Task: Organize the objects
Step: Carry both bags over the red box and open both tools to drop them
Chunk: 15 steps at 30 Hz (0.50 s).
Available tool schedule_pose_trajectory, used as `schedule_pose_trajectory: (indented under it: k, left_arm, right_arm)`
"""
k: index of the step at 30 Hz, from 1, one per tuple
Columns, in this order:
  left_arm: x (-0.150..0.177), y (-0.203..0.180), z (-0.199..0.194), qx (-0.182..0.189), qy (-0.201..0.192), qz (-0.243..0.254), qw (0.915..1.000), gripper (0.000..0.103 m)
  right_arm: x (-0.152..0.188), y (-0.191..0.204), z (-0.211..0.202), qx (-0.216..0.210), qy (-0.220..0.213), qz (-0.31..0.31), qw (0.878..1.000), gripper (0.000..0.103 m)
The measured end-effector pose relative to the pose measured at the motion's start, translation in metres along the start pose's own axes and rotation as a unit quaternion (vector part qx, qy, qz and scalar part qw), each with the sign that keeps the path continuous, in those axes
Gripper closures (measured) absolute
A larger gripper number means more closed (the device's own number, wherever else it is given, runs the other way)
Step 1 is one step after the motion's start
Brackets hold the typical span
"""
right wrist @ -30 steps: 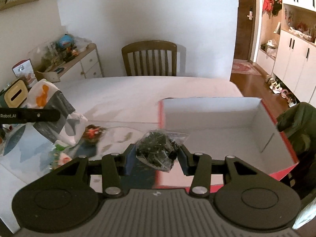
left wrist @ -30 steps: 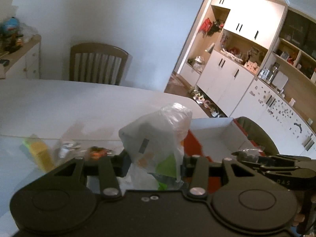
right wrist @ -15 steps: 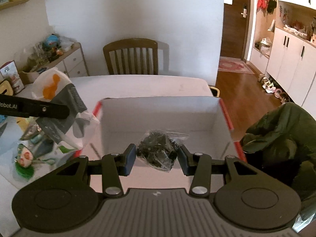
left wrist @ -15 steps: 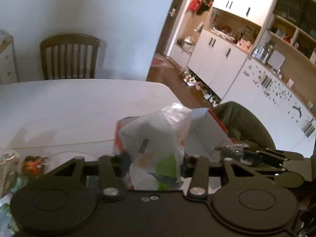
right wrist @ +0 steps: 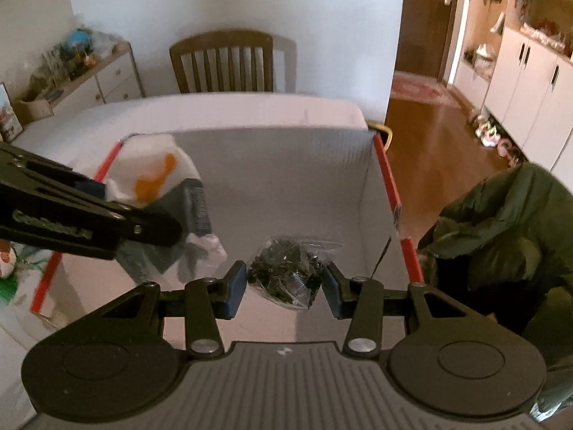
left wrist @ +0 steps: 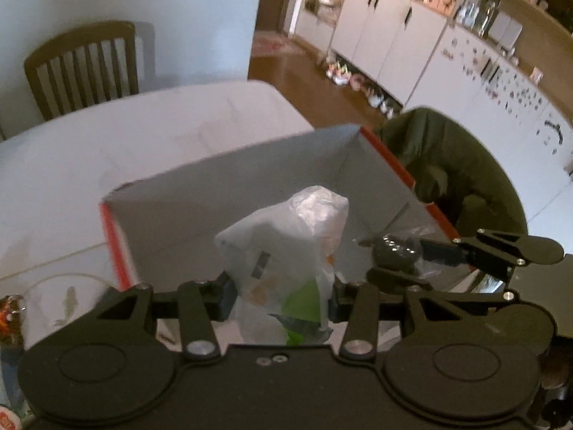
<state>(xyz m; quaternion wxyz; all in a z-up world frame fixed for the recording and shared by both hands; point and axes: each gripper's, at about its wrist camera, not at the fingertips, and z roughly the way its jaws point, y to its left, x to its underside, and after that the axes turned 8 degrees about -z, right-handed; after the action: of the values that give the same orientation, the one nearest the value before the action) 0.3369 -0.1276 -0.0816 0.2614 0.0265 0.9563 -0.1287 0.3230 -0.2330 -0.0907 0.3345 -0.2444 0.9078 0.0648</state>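
My left gripper (left wrist: 281, 295) is shut on a white plastic bag (left wrist: 286, 251) with orange, grey and green print, held over the open cardboard box (left wrist: 250, 186) with red outer walls. In the right wrist view the same bag (right wrist: 168, 193) hangs at the box's left side from the left gripper (right wrist: 107, 211). My right gripper (right wrist: 284, 288) is shut on a clear bag of small black parts (right wrist: 286, 268) above the box floor (right wrist: 286, 179). The left wrist view shows that small bag (left wrist: 397, 251) at the right.
The box sits on a white table (right wrist: 232, 111) with a wooden chair (right wrist: 222, 61) behind it. A dark green jacket (right wrist: 508, 222) lies right of the box. A clear cup (left wrist: 64, 301) and small toys stand left of it. White cabinets (left wrist: 386, 36) line the far right.
Both grippers have moved right and forward with their bags, from beside and in front of the box to over its open inside. Both grips stay the same.
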Motion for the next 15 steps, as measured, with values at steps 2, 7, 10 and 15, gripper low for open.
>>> schedule_pose_trajectory:
  k: [2,7,10,15]
  left_arm:
    - [-0.003,-0.005,0.013,-0.006,0.013,0.009,0.9999,0.057]
    - [-0.009,-0.009,0.038,-0.015,0.042,0.012,0.9989,0.056]
    - [-0.012,-0.009,0.051,-0.019,0.061,0.012,0.9979,0.056]
    - [-0.015,-0.01,0.065,-0.023,0.083,0.021,0.996,0.054]
  right_arm:
    - [0.002,-0.002,0.008,-0.006,0.012,-0.003,1.0,0.058]
    - [0.006,-0.005,0.022,-0.011,0.032,-0.017,0.999,0.058]
    - [0.005,-0.006,0.029,-0.015,0.043,-0.015,0.999,0.058]
    - [0.007,-0.009,0.035,-0.014,0.055,-0.018,0.998,0.057]
